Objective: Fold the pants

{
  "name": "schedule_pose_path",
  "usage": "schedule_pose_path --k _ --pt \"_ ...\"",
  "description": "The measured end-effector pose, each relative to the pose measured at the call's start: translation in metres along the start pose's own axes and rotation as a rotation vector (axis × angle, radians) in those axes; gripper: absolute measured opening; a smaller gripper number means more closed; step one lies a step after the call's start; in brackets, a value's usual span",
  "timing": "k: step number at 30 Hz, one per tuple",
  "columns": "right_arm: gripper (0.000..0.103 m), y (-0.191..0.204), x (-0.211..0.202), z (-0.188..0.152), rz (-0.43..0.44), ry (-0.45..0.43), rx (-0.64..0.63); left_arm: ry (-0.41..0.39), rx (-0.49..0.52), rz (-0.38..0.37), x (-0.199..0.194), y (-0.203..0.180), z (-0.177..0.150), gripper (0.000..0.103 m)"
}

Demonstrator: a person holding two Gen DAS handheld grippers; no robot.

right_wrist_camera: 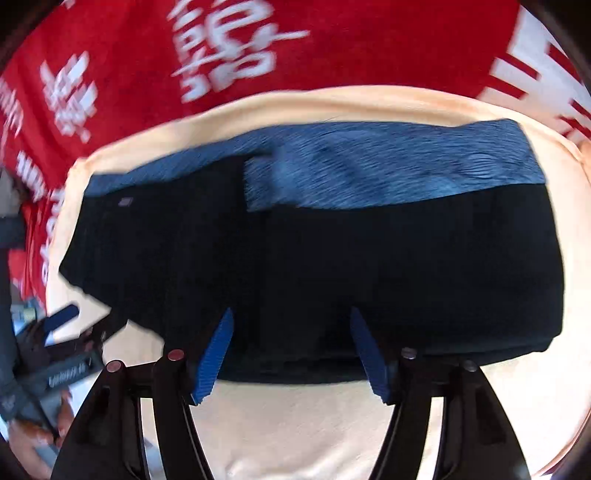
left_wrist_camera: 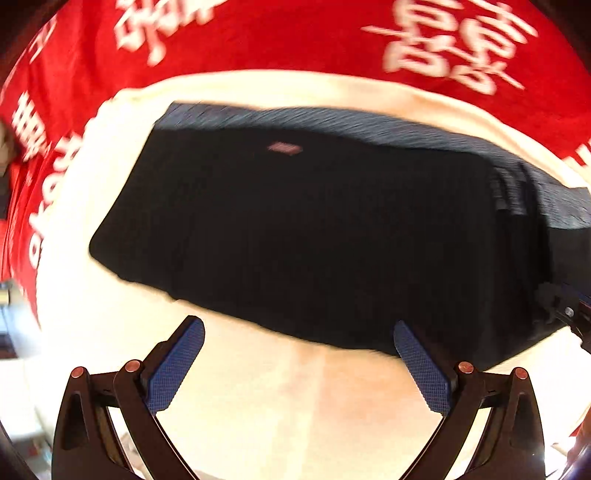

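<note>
The dark navy pants (left_wrist_camera: pixel 295 229) lie folded in a thick rectangle on a cream cloth (left_wrist_camera: pixel 280 398). A small red label (left_wrist_camera: pixel 284 148) shows on top. In the right wrist view the pants (right_wrist_camera: pixel 332 273) show a lighter blue ribbed band (right_wrist_camera: pixel 399 173) along the far edge. My left gripper (left_wrist_camera: pixel 298 341) is open and empty, just short of the near edge of the pants. My right gripper (right_wrist_camera: pixel 291 328) is open, its blue fingertips over the near edge of the pants, holding nothing. The left gripper also shows at the left of the right wrist view (right_wrist_camera: pixel 74 332).
A red cloth with white characters (left_wrist_camera: pixel 295 33) lies beyond the cream cloth, also in the right wrist view (right_wrist_camera: pixel 129 55). The person's hand (right_wrist_camera: pixel 33 439) holds the left gripper at the lower left. The right gripper's body (left_wrist_camera: pixel 569 310) shows at the right edge.
</note>
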State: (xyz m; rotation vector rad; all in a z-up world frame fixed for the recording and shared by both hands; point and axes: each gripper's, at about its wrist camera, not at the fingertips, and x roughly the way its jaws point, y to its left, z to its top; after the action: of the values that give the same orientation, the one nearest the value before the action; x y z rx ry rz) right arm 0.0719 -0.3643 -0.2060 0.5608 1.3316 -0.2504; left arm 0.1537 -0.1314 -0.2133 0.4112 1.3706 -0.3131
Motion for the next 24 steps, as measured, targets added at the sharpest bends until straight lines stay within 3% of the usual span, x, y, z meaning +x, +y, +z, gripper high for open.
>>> schedule_pose_path --k 5,11,20,24 --pt "0.071 0.034 -0.003 -0.016 -0.11 0.041 -0.209 0.012 -0.059 -0.017 0.006 0.019 -0.001 0.103" --pt "0.071 0.034 -0.009 -0.021 -0.058 0.109 -0.176 0.021 -0.13 -0.048 0.012 0.033 -0.007 0.103" --pt "0.071 0.045 -0.022 0.002 -0.064 0.019 -0.156 0.026 -0.132 -0.066 0.017 0.043 -0.007 0.103" --pt "0.074 0.041 -0.018 0.012 -0.061 0.013 -0.128 0.029 -0.151 -0.113 0.026 0.058 -0.001 0.103"
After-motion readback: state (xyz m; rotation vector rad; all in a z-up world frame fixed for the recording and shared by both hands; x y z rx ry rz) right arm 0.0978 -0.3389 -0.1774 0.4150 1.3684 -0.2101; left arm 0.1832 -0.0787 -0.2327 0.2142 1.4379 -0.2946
